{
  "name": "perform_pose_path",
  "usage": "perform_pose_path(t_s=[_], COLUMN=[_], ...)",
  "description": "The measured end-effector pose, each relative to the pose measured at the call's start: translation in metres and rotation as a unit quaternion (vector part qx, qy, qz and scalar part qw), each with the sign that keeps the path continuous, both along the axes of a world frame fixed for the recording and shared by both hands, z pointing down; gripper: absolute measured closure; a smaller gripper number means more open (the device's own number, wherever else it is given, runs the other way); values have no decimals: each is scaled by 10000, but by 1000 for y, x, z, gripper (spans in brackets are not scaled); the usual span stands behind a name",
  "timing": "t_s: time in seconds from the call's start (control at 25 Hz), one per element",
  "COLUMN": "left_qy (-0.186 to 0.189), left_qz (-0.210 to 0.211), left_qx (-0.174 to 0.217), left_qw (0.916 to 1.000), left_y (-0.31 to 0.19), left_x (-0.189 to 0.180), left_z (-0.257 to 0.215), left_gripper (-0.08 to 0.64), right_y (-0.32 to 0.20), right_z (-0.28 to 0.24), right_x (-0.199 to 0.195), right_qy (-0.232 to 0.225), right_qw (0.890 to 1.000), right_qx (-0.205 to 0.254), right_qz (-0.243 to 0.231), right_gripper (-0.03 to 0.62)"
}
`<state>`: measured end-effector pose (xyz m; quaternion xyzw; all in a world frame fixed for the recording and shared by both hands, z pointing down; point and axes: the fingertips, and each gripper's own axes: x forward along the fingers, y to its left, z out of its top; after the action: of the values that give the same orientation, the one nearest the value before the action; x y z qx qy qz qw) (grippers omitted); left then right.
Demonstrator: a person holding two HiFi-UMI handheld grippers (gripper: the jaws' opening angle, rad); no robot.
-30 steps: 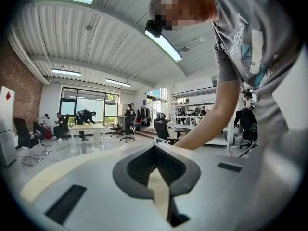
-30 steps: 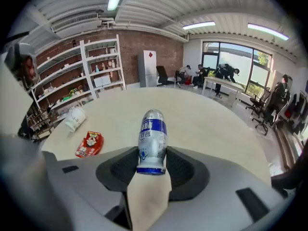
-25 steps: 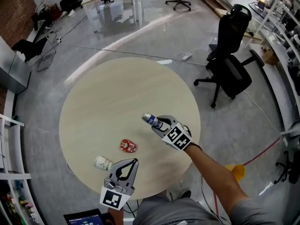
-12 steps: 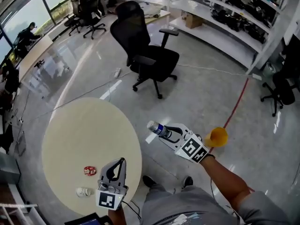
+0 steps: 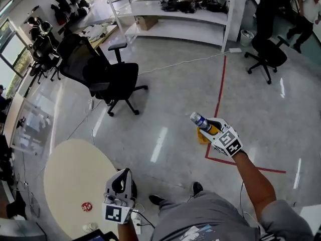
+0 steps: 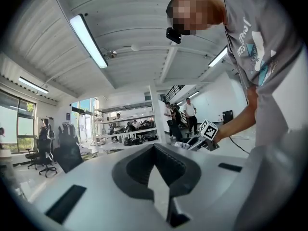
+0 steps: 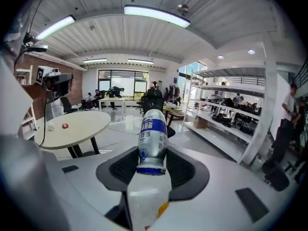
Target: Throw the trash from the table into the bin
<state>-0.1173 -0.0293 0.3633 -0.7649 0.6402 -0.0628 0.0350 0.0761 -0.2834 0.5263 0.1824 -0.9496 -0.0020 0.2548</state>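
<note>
My right gripper (image 5: 209, 128) is shut on a plastic bottle with a blue-and-white label (image 5: 199, 120) and holds it out over the floor. The bottle (image 7: 152, 141) fills the space between the jaws and points away from me. Just under that hand a yellow bin (image 5: 202, 137) stands on the floor, partly hidden by the gripper. My left gripper (image 5: 123, 179) hangs beside the round beige table (image 5: 65, 174), jaws together and nothing in them. A red wrapper (image 5: 87, 206) and a white cup (image 5: 92, 227) lie on the table, also seen as the wrapper (image 7: 65, 126) and cup (image 7: 50, 127) in the right gripper view.
A black office chair (image 5: 105, 77) stands on the glossy floor beyond the table. Red tape lines (image 5: 220, 92) mark the floor by the bin. White shelving (image 5: 175, 14) runs along the back, with another chair (image 5: 266, 49) and a person at the far right.
The view has swung from the table to the floor on its right. My right gripper carried the bottle off the table to over the yellow bin. The left gripper left the tabletop too.
</note>
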Motion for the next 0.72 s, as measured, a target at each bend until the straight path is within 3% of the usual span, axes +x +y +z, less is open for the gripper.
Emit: perform_pose_path(t_s=[0.12,0.28,0.56,0.72], left_qy=[-55,-108,-291,-364], left_qz=[269,335,222,166], left_qx=[-43,-248,-437,-543], left_qw=[9996,9991,9984,9977], left_y=[-29,-49,-64,-67], left_x=[42,73,84,88], left_z=[3,12,14,20], left_gripper=[517,517,517,517], right_y=[-34,-62,-110,-139], right_z=[9,22,57,98], right_x=[53,91,119,127], right_qy=[-16,5,119,131], right_qw=[9995,9987,9971,9950], right_qx=[-47,-84,-265,-589], right_qz=[322,504,698,798], right_gripper=[407,407,407,405])
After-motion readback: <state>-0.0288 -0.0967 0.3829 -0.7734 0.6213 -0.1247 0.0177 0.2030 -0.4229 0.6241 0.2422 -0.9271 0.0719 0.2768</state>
